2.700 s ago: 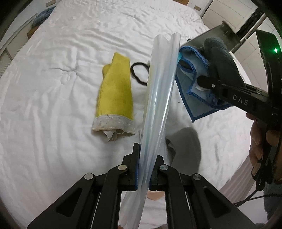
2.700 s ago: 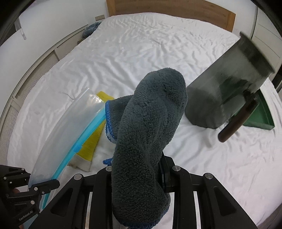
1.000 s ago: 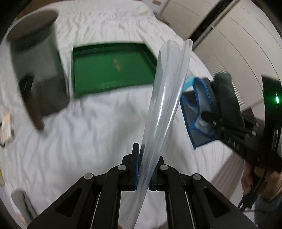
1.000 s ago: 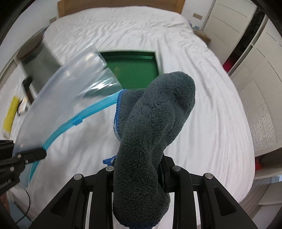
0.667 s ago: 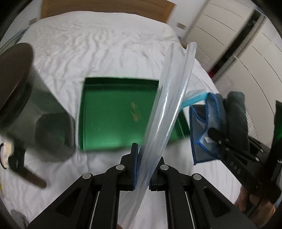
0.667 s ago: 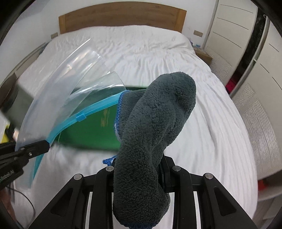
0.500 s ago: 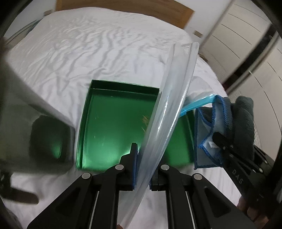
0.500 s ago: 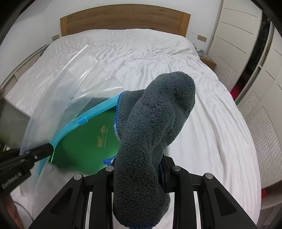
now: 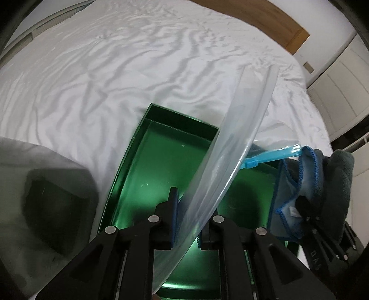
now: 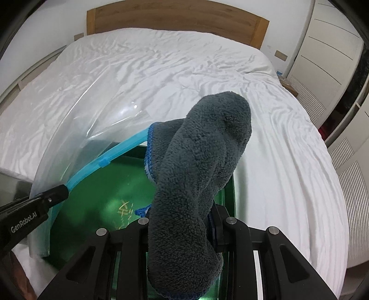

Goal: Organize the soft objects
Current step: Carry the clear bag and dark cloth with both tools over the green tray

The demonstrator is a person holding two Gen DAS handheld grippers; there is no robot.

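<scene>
The left claw (image 9: 186,221) is closed on the edge of a clear plastic zip bag (image 9: 233,143), which rises from between its two black fingers (image 9: 171,219) and curves up and to the right. The bag's light blue zipper strip (image 9: 272,157) runs from the bag towards the right, ending against the cloth held by the other claw.

The right claw (image 10: 182,230) is clamped around a dark grey fleece cloth (image 10: 198,173) with a blue stitched edge. The cloth stands up out of the claw in a thick folded bundle, with its top leaning slightly right. From the left wrist camera this cloth (image 9: 322,184) sits to the right of the bag, with a paler blue inner face turned towards the bag.

Below and ahead of both claws lies a shallow green tray (image 9: 161,161) on a bed covered with a wrinkled white sheet (image 9: 115,69). The tray (image 10: 96,207) is directly under the cloth and the bag's open mouth.

To the left of the left claw sits a blurred grey shape (image 9: 46,196); what it is cannot be told. A wooden headboard (image 10: 175,20) stands at the far end of the bed, and white cupboard doors (image 10: 327,46) lie off to the right.
</scene>
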